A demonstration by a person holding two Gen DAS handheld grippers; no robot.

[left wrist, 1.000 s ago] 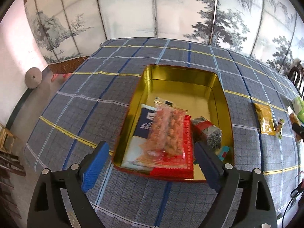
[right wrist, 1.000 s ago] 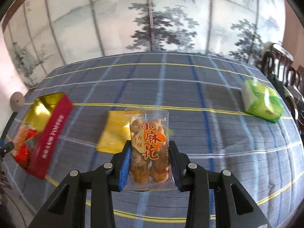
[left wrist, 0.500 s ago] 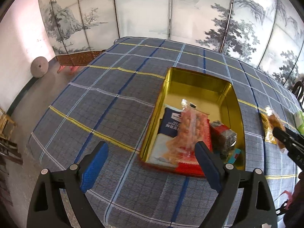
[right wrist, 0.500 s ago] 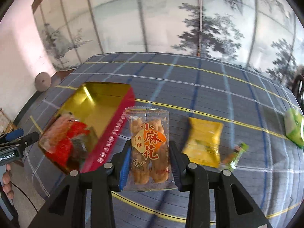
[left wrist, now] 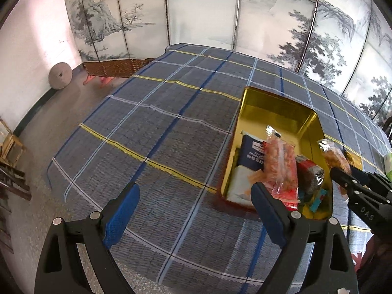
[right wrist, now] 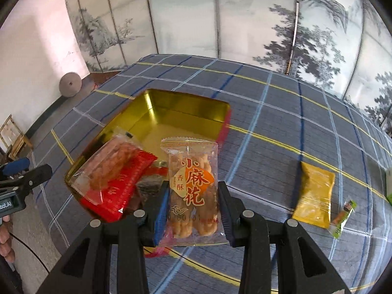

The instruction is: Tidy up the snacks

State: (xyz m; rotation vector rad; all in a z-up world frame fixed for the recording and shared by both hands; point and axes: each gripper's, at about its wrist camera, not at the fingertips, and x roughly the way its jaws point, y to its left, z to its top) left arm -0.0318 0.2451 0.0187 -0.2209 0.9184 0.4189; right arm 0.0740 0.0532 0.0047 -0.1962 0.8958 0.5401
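Observation:
My right gripper is shut on a clear packet of fried dough twists with an orange label, held just above the near right edge of the gold tin. The tin holds a clear snack packet on a red pack, a dark blue pack and small wrapped pieces. My left gripper is open and empty, over the cloth left of the tin. The right gripper and its packet show at the right of the left wrist view.
A yellow packet and a small green stick snack lie on the plaid tablecloth right of the tin. A green pack sits at the far right edge. A painted folding screen stands behind the table.
My right gripper has carried the dough twist packet left, from the yellow packet to the tin's edge. My left gripper has swung back and left, away from the tin, staying open.

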